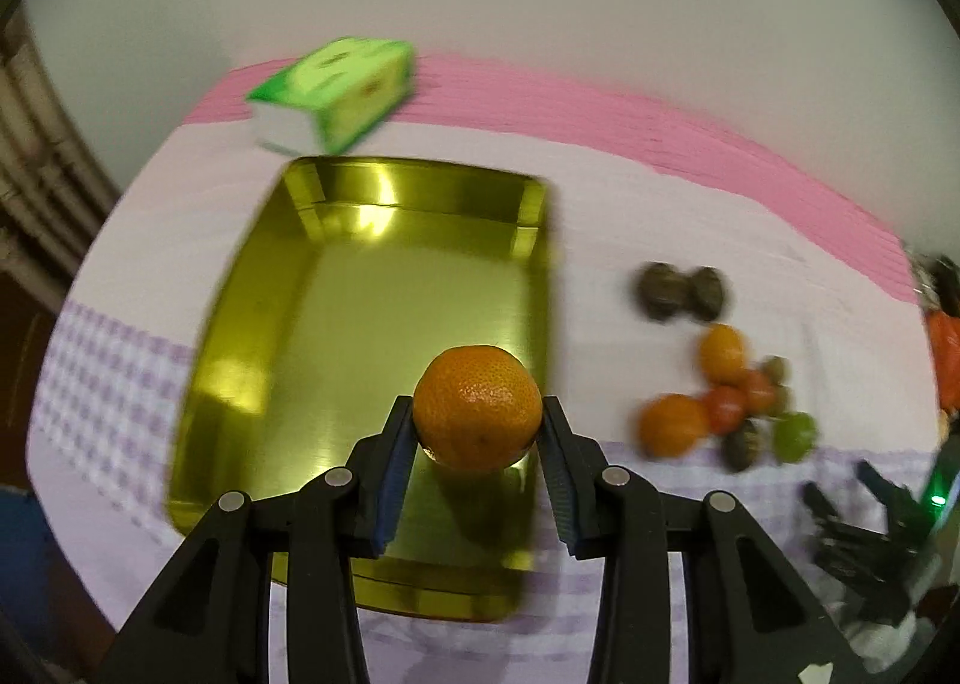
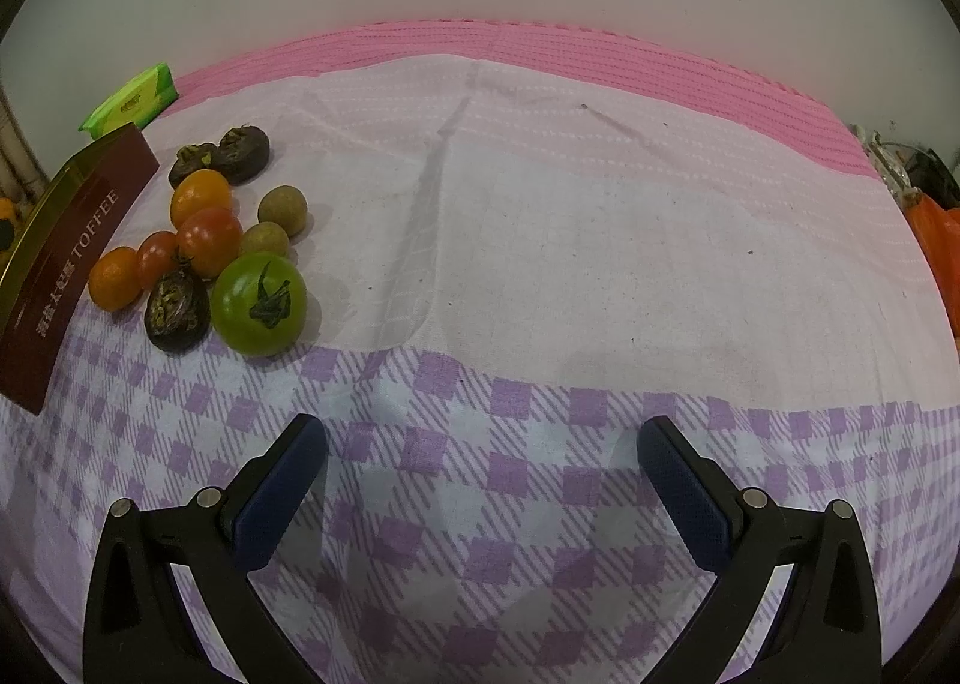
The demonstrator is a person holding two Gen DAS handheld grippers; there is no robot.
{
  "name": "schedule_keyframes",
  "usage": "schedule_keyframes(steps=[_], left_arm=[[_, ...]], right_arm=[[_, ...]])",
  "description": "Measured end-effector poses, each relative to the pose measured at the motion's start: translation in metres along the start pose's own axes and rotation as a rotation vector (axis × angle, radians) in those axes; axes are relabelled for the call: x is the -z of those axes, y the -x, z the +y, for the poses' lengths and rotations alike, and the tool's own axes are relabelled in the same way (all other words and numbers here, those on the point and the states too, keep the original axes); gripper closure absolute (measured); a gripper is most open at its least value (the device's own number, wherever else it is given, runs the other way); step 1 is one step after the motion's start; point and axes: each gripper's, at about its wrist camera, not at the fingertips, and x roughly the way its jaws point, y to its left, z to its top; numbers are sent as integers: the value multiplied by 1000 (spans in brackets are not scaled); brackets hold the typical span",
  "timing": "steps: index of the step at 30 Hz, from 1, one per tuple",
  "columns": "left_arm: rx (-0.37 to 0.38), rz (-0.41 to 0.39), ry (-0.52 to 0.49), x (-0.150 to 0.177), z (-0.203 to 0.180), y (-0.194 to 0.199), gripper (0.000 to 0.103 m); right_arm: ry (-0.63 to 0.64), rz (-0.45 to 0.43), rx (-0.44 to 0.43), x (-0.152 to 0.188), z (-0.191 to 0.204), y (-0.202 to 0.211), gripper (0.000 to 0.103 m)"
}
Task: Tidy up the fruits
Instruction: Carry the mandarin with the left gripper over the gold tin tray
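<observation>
My left gripper (image 1: pixel 478 414) is shut on an orange mandarin (image 1: pixel 478 405) and holds it over the near right part of a gold metal tray (image 1: pixel 288 324). The remaining fruit lies in a pile to the tray's right (image 1: pixel 726 396). In the right wrist view the pile holds a green tomato (image 2: pixel 259 305), red tomatoes (image 2: pixel 209 240), small oranges (image 2: pixel 114 277), dark wrinkled fruits (image 2: pixel 177 311) and brownish round fruits (image 2: pixel 282 211). My right gripper (image 2: pixel 483 447) is open and empty, low over the cloth, to the right of the pile.
A green tissue pack (image 1: pixel 336 90) lies behind the tray. The tray's brown side reads TOFFEE in the right wrist view (image 2: pixel 66 270). A checked purple and pink cloth (image 2: pixel 540 264) covers the table. Orange and dark items sit at the far right edge (image 2: pixel 936 240).
</observation>
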Motion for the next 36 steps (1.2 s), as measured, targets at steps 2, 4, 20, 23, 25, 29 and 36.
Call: schedule_keyframes(steps=[2,4,20,23,25,29,36], left_arm=[[-33,13,27,0,18,-7,67],[-63,38,50,3,36,-16,67],[-89,120,88,29,65,-40,66],[-105,128,91,31,67,-44,66],[-111,135,96,34,67,-48,66],[-115,138,94,38,69,-53,66],[-134,142,85,40,72,-61,66]], right_arm=[[-1,4,1,-1,0,0,0],[2,1,1,0,0,0,0],[-1,10,1,0,-1,0,0],[-3,13,0,0,-1,-1,0],[-7,17,2,-1,-1,-1,0],[-10,23,4,0,-1,-1,0],[-7,23,1,-1,-1,-2,0]])
